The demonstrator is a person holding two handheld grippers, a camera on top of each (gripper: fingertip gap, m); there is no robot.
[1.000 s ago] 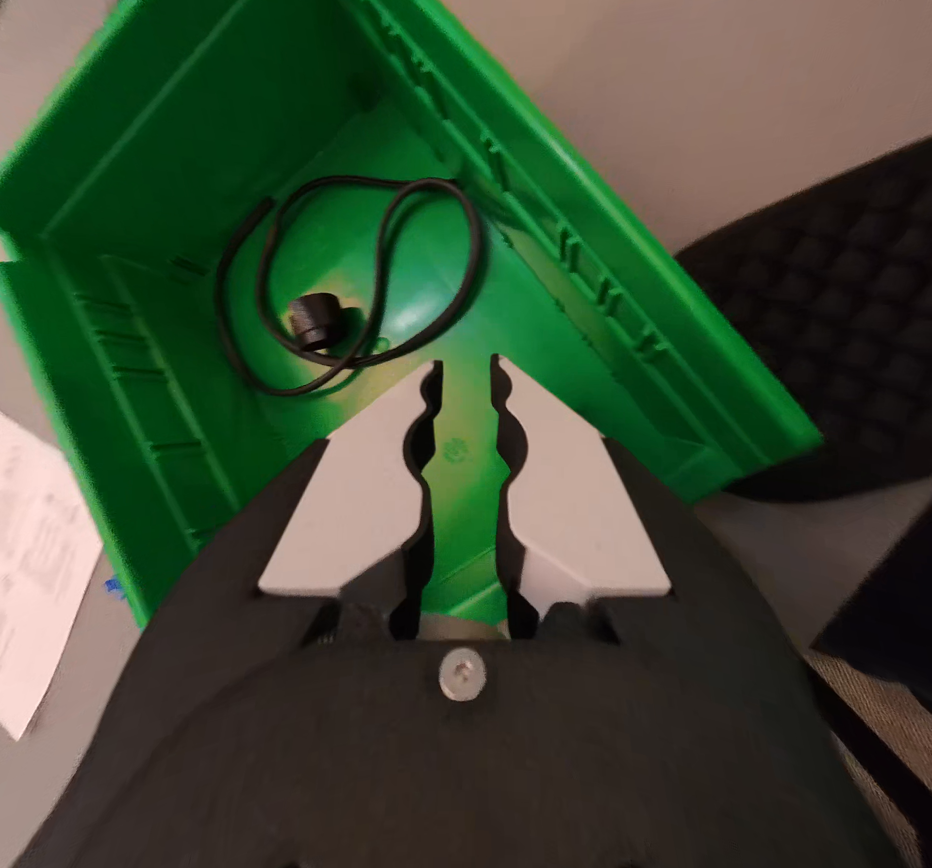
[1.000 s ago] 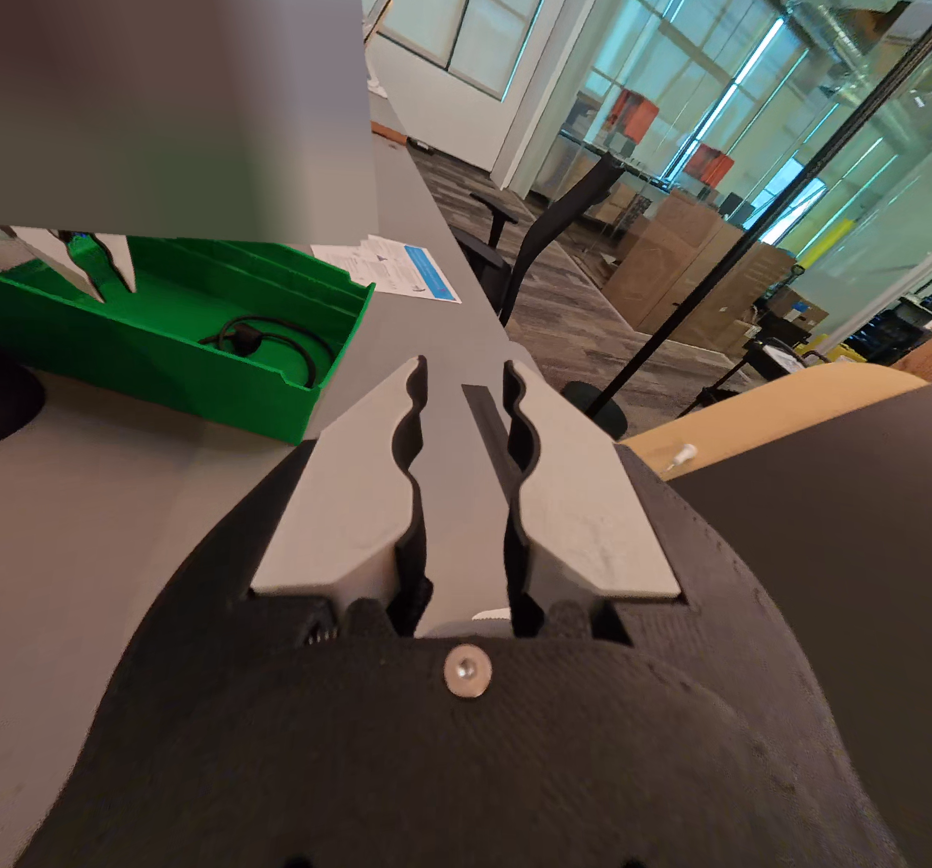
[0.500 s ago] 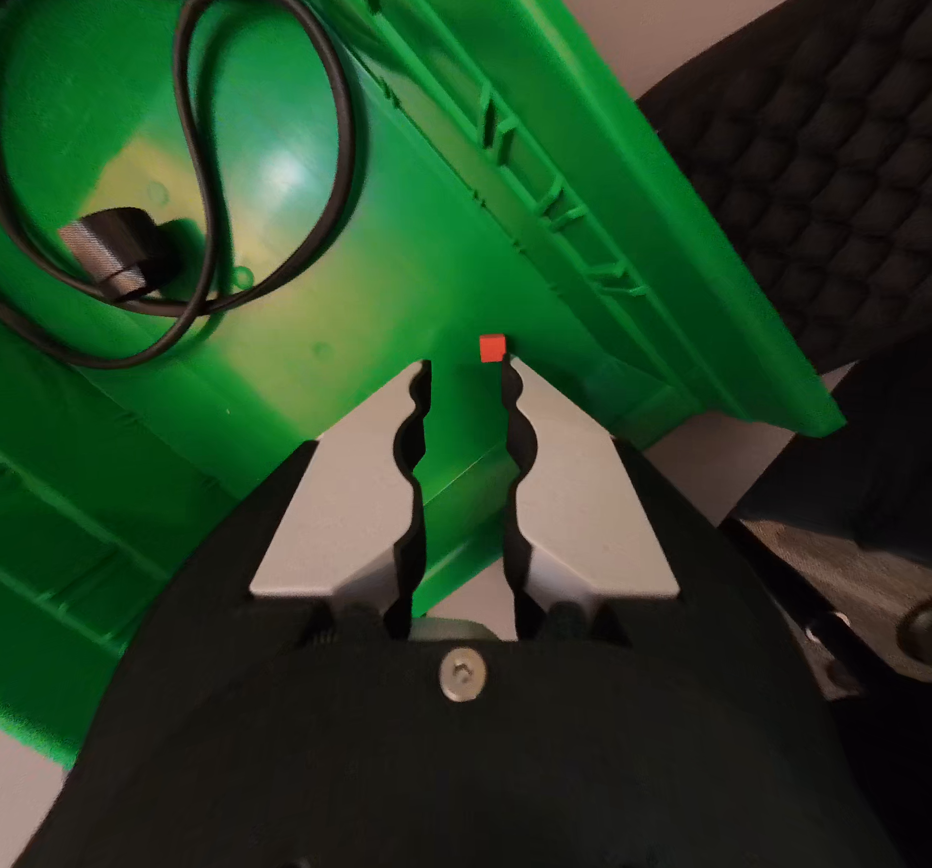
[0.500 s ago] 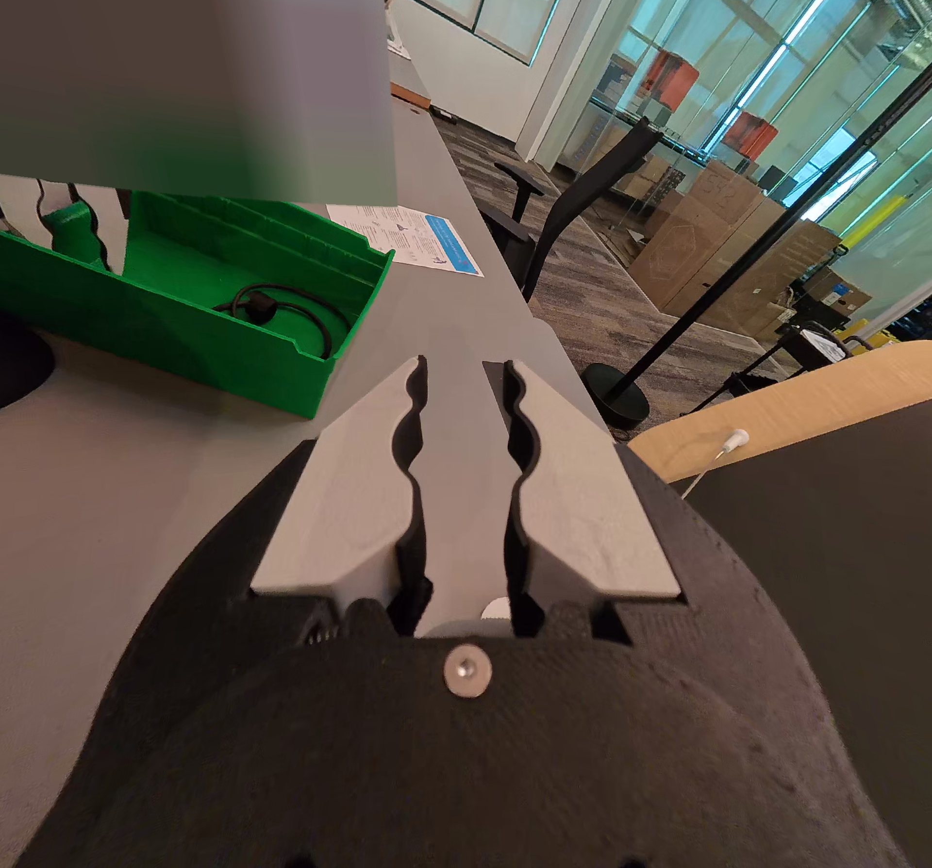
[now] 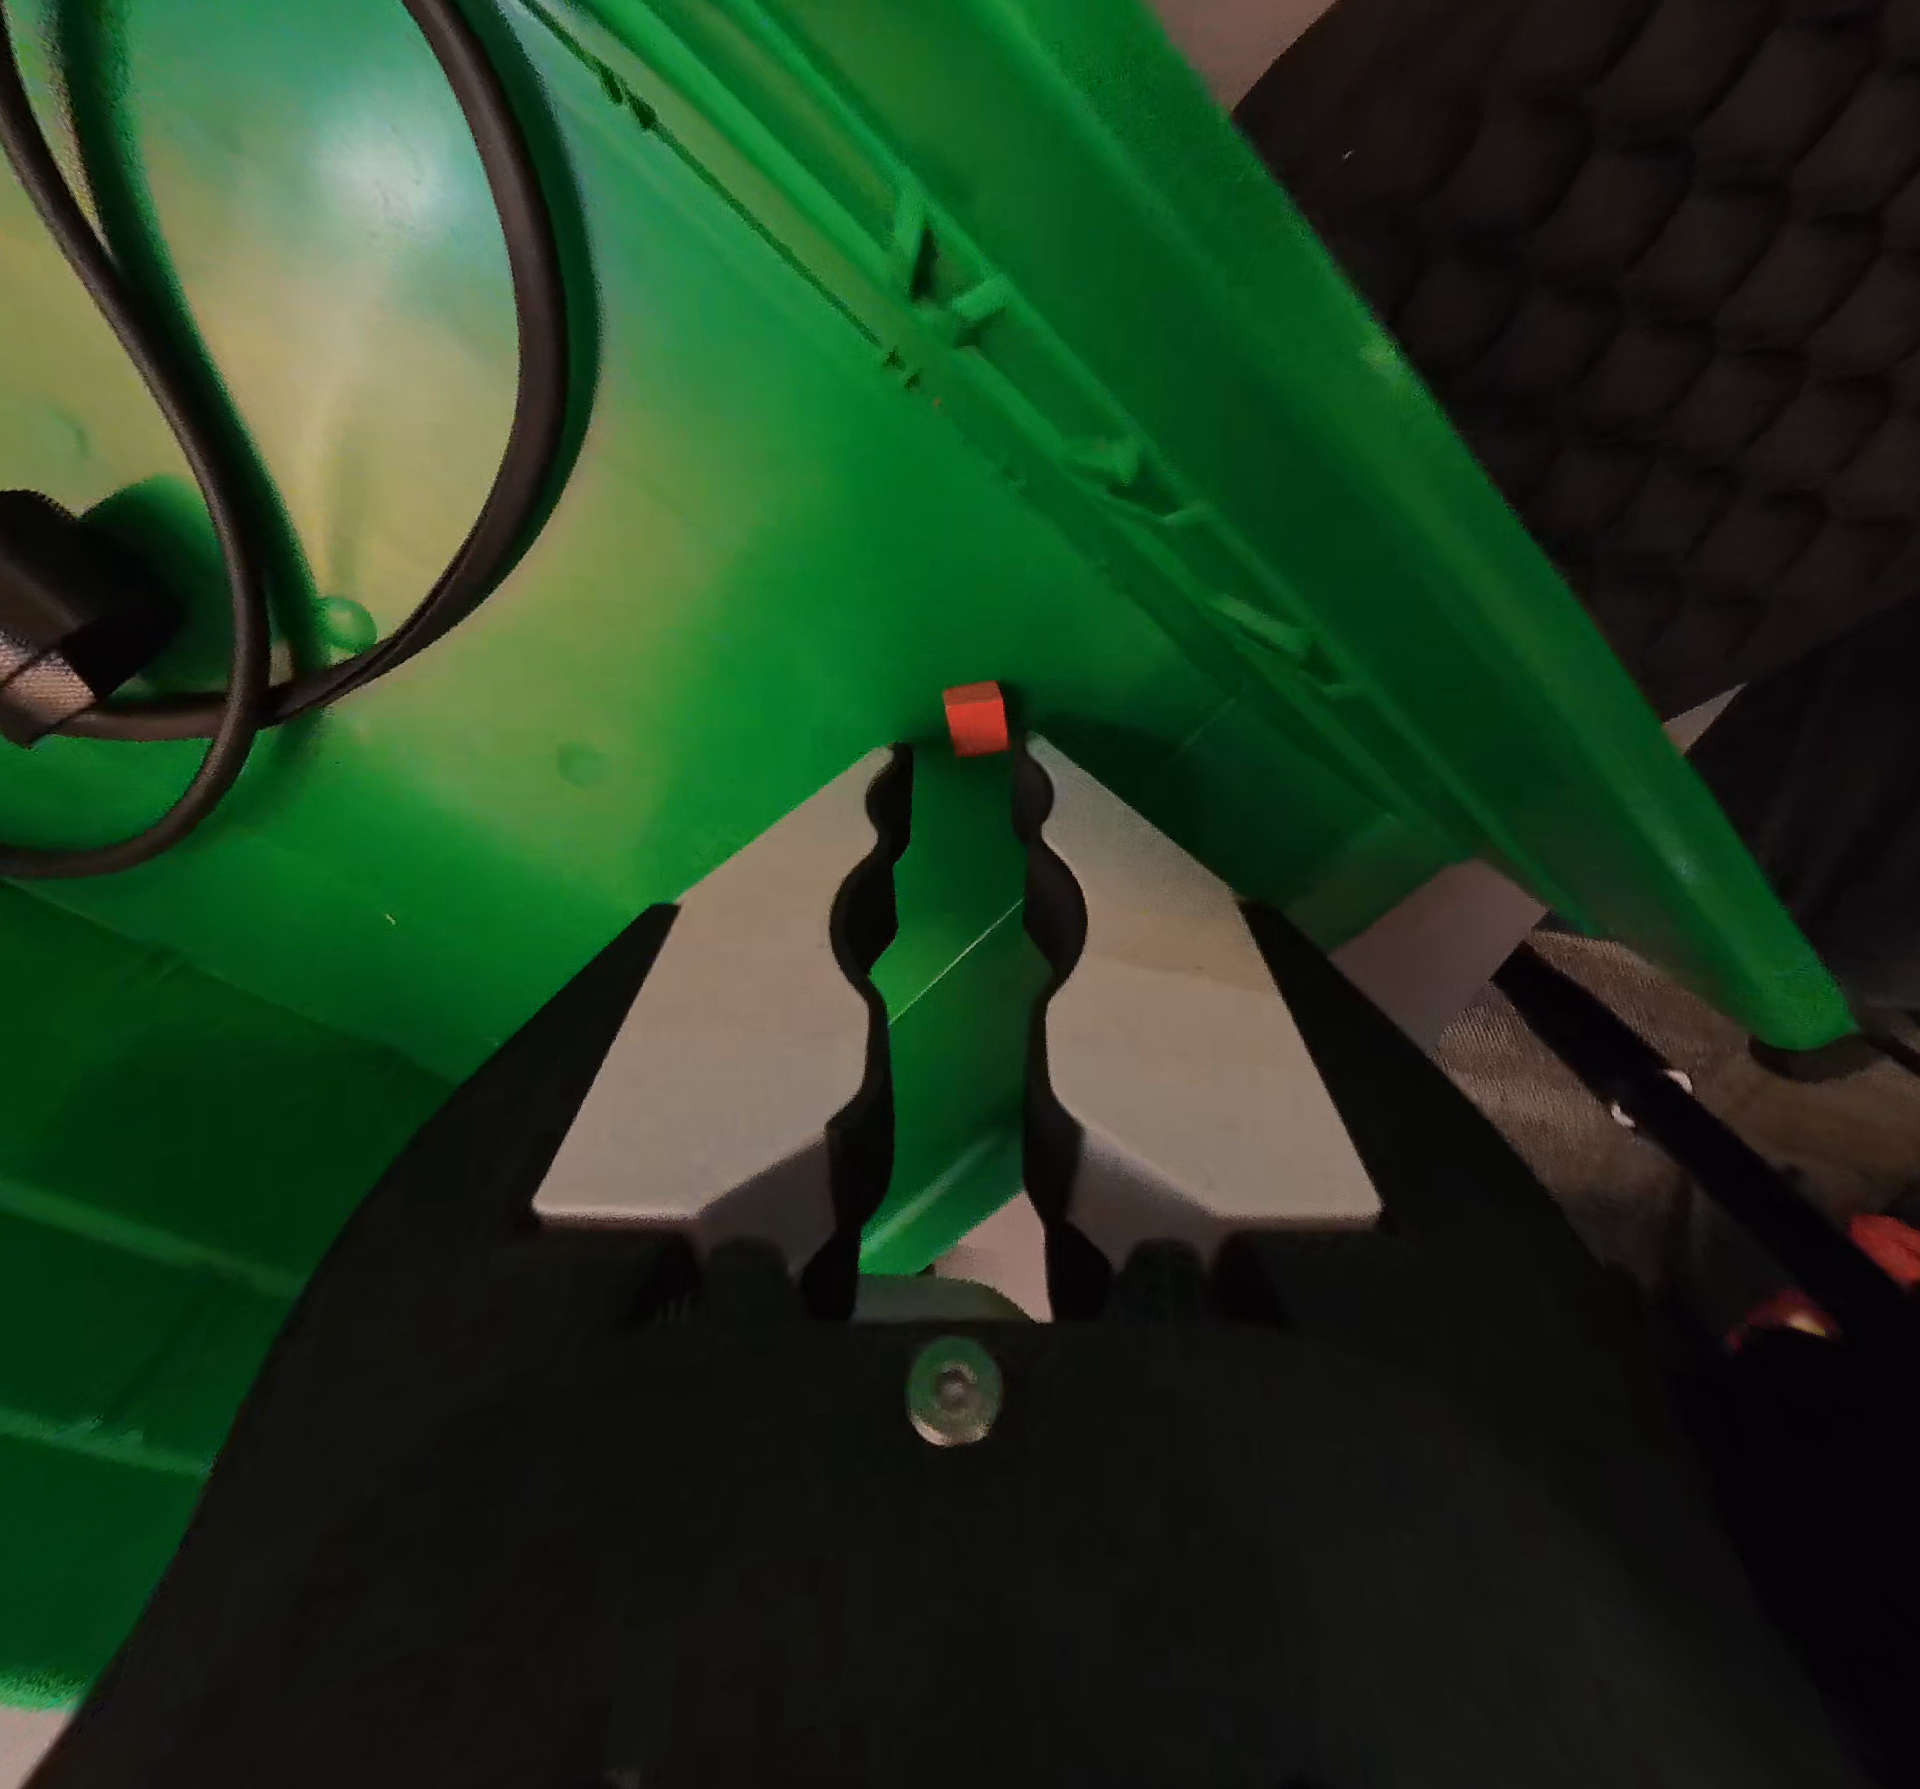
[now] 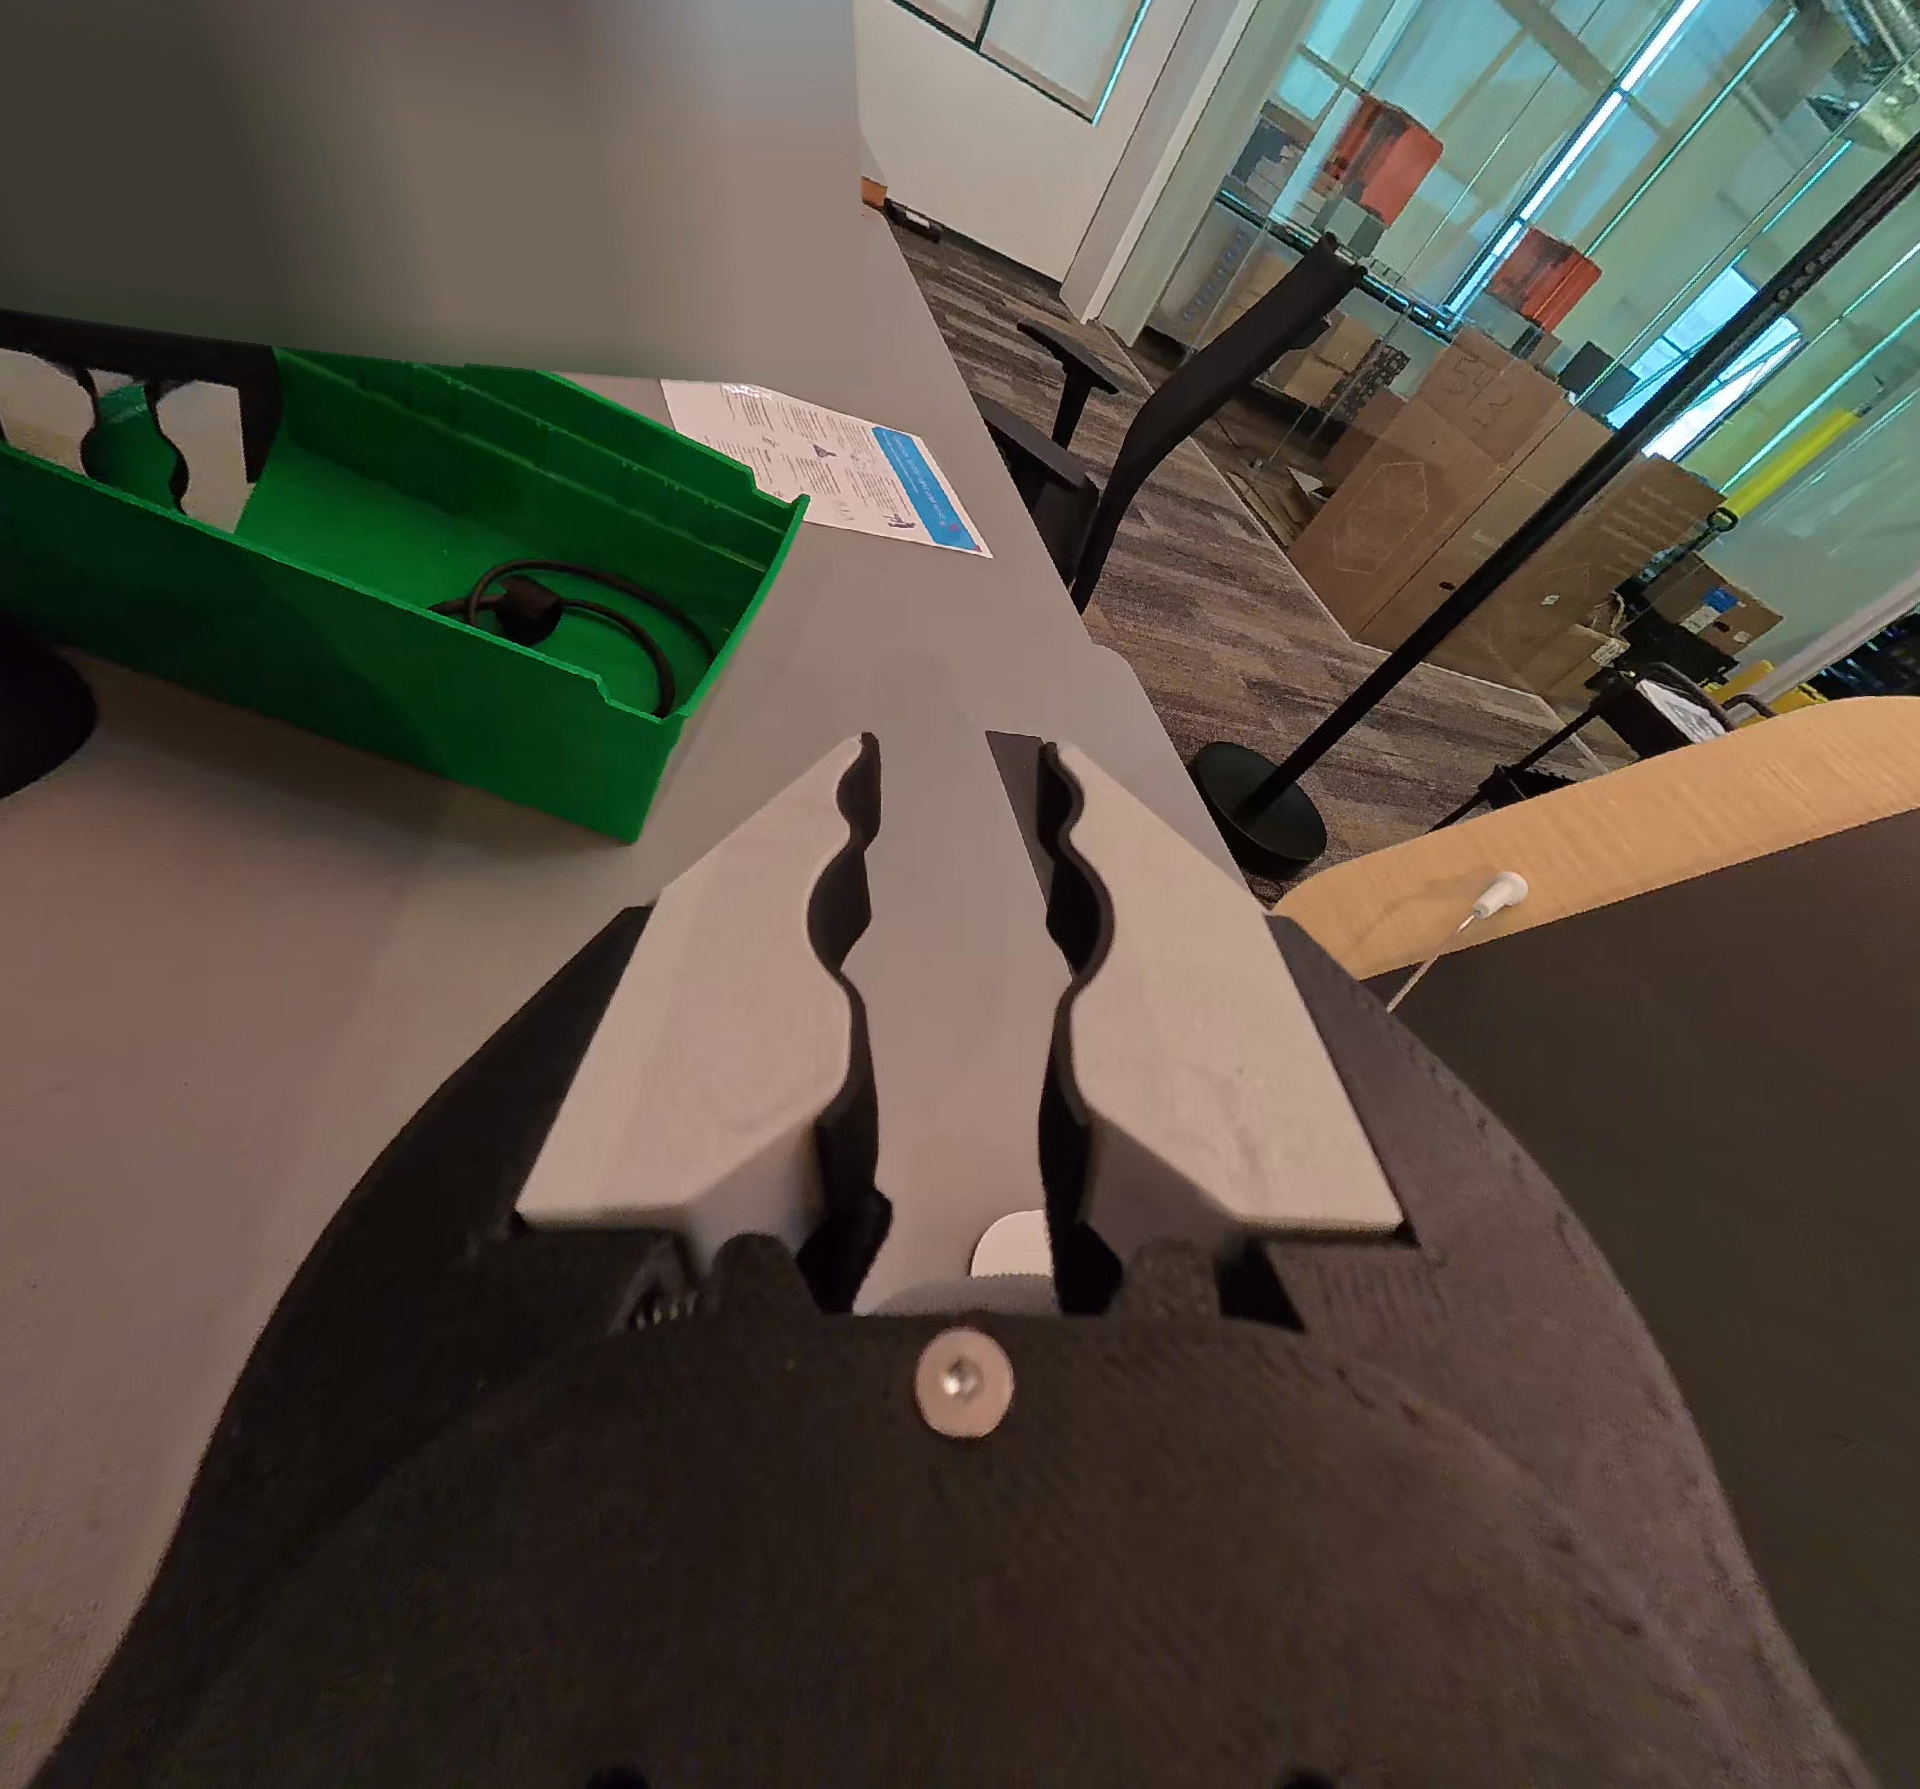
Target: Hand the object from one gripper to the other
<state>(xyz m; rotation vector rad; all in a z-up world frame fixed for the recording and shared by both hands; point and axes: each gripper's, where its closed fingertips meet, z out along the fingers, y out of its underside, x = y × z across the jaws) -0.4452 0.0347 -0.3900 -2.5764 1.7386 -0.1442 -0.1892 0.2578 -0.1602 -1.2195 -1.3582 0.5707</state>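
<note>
**Green bin fills the left view as the gripper closes in on a red cube**

Green plastic now takes up far more of the left wrist view than a second ago: the left gripper (image 5: 961, 752) has dropped deep into the green bin (image 5: 1195, 389), and the small red cube (image 5: 975, 719), hidden a second earlier, sits right at its fingertips. The cube rests on the bin floor near the corner where the long side wall meets the end wall, just ahead of the gap and slightly toward the right finger. The jaws stand parted, with nothing between them.

The black cable (image 5: 520, 285), coiled on the bin floor, lies well apart from the cube, toward the bin's far end.

The right gripper (image 6: 961, 752) hovers over the grey table (image 6: 260, 960) near its right edge, jaws apart and empty, much as before. The bin stands toward the table's far left; a printed sheet (image 6: 831, 472) lies just beyond it.

Count: one cube, one cable, one bin, one sheet, two grippers.
</note>
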